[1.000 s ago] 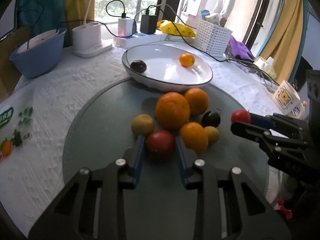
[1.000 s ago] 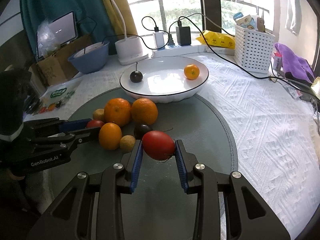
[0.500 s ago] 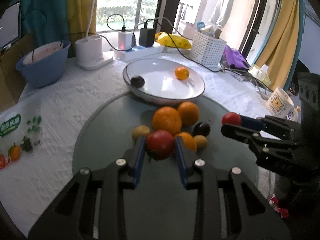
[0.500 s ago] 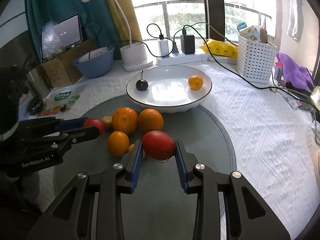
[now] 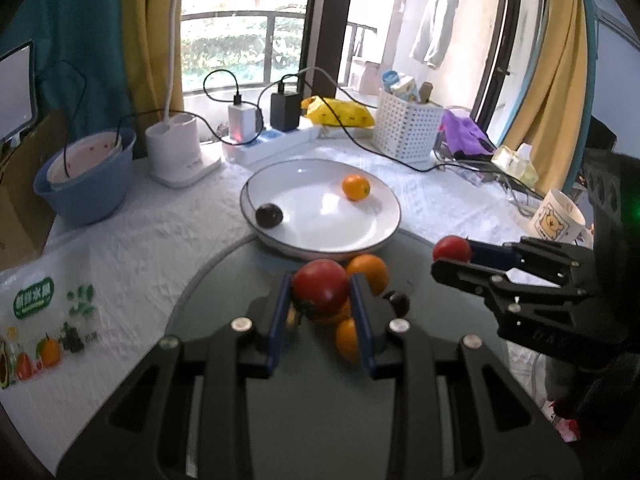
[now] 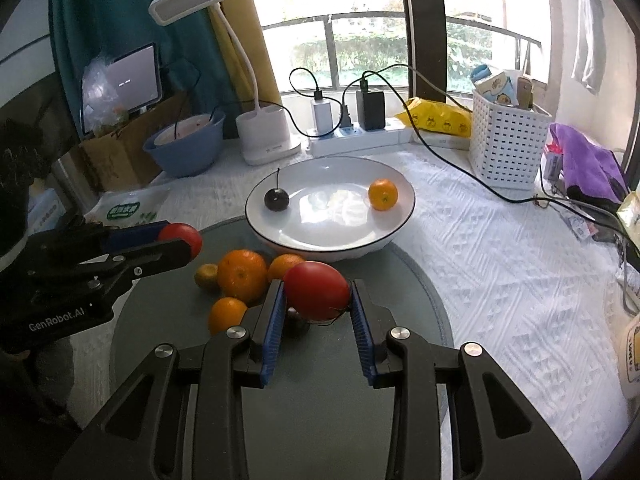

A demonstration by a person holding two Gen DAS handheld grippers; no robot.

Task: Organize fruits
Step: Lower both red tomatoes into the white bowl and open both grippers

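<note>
My left gripper [image 5: 320, 300] is shut on a red tomato [image 5: 320, 286] and holds it above the pile of oranges [image 5: 368, 272] on the grey mat [image 5: 224, 304]. My right gripper [image 6: 318, 300] is shut on another red tomato [image 6: 316, 290], also lifted above the pile [image 6: 242, 274]. Each gripper shows in the other's view, the right one [image 5: 452, 258] and the left one [image 6: 180, 244]. The white plate [image 6: 396, 224] behind the pile holds a dark cherry [image 6: 276, 199] and a small orange [image 6: 383, 195].
A blue bowl [image 6: 184, 148], a white lamp base [image 6: 266, 136], a power strip with chargers and cables [image 6: 360, 132], and a white basket [image 6: 508, 148] stand behind the plate. A bear mug [image 5: 558, 216] stands at the right. A fruit-printed bag [image 5: 44, 312] lies left.
Both grippers have risen with their tomatoes, from just above the mat to well above the pile. The left gripper closed on its tomato and lifted it off the mat.
</note>
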